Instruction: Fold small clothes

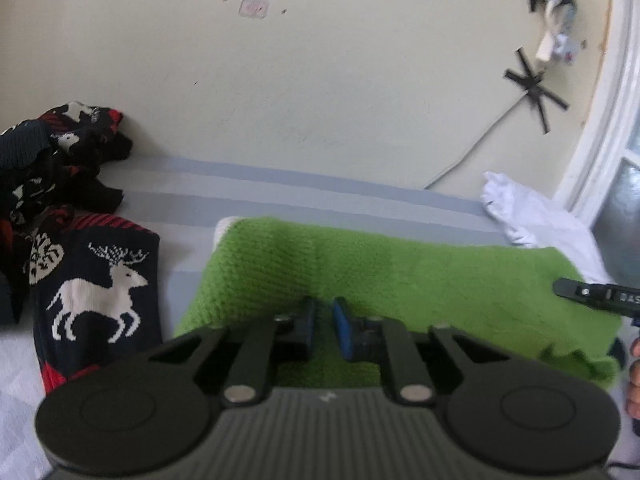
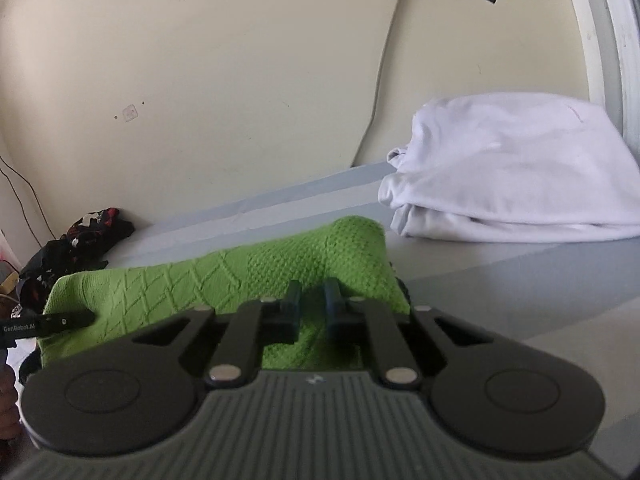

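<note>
A green knitted sock (image 1: 420, 276) lies stretched across the striped sheet, its white cuff end to the left. My left gripper (image 1: 324, 314) is shut on a fold of it near the middle, with green fabric bunched between the blue pads. In the right wrist view the same green sock (image 2: 192, 284) shows a diamond-patterned knit, and my right gripper (image 2: 312, 298) is shut on its near edge. A finger of the right gripper (image 1: 576, 291) shows over the sock's right end. A finger of the left gripper (image 2: 66, 320) shows over its left end.
A navy sock with a white reindeer (image 1: 100, 296) lies left of the green one, with a heap of dark patterned socks (image 1: 60, 152) behind it. A folded white garment (image 2: 512, 184) sits at the right by the window frame (image 1: 612, 112). A cable (image 1: 472, 148) runs down the wall.
</note>
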### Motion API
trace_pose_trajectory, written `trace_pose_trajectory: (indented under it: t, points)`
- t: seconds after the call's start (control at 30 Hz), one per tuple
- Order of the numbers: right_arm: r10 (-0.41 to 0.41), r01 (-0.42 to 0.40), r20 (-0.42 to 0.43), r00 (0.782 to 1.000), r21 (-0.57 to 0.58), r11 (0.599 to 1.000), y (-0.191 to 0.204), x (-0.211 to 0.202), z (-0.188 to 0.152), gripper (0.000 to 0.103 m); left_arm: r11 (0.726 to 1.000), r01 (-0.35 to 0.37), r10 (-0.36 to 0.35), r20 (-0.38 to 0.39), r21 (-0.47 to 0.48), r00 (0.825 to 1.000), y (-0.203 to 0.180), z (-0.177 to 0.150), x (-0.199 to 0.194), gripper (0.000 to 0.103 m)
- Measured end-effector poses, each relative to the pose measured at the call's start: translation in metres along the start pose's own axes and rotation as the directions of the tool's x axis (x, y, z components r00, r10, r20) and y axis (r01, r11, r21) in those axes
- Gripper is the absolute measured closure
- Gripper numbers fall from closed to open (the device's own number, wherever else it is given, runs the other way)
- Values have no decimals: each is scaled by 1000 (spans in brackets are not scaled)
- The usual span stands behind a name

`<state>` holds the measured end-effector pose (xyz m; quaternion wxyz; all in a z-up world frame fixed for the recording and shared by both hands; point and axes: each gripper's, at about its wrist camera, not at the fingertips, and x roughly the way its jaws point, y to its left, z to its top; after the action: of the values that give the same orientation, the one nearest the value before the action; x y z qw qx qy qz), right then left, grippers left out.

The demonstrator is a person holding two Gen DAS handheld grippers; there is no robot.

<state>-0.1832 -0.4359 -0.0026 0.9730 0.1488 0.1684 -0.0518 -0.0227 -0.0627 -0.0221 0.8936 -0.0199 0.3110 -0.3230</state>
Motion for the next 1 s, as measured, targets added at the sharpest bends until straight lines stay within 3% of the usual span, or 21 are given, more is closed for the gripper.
trace_pose_trajectory:
  t: [0.03, 0.1, 0.17, 0.2, 0.37, 0.47, 0.57, 0.63, 1.0]
  points:
    - [-4, 4, 0, 1000, 11, 1000, 2, -2, 0, 87, 1000, 23, -23, 12, -5, 1000, -2, 0, -2, 68]
    - [-41, 41, 17, 999, 12, 999, 13, -9, -1, 84, 999, 37, -36, 38, -16, 999, -3, 3, -6, 58]
    - [-70, 72, 53, 996, -33, 997, 28, -11, -2, 64, 999, 44, -43, 37, -26, 998, -5, 4, -7, 58]
    - [-66, 70, 70, 995, -63, 996, 36, -14, -4, 62, 998, 54, -53, 27, -39, 998, -4, 4, -6, 58]
    - [28, -20, 36, 999, -226, 974, 86, -9, -17, 62, 988, 95, -96, -1, -118, 995, 6, 6, -3, 58]
    - [60, -59, -6, 998, -297, 953, 112, -2, -29, 61, 986, 111, -113, -8, -127, 994, 6, 5, -4, 51]
    - [67, -92, -83, 994, -350, 932, 126, 11, -44, 50, 987, 105, -107, -9, -120, 994, 2, 3, -3, 46]
    - [34, -76, -118, 992, -373, 925, 129, 18, -55, 48, 989, 97, -99, -13, -112, 995, -2, 1, -2, 44]
    - [-21, -11, -82, 996, -375, 927, 129, 18, -58, 46, 999, 5, -4, -15, 50, 1000, -29, -13, -7, 40]
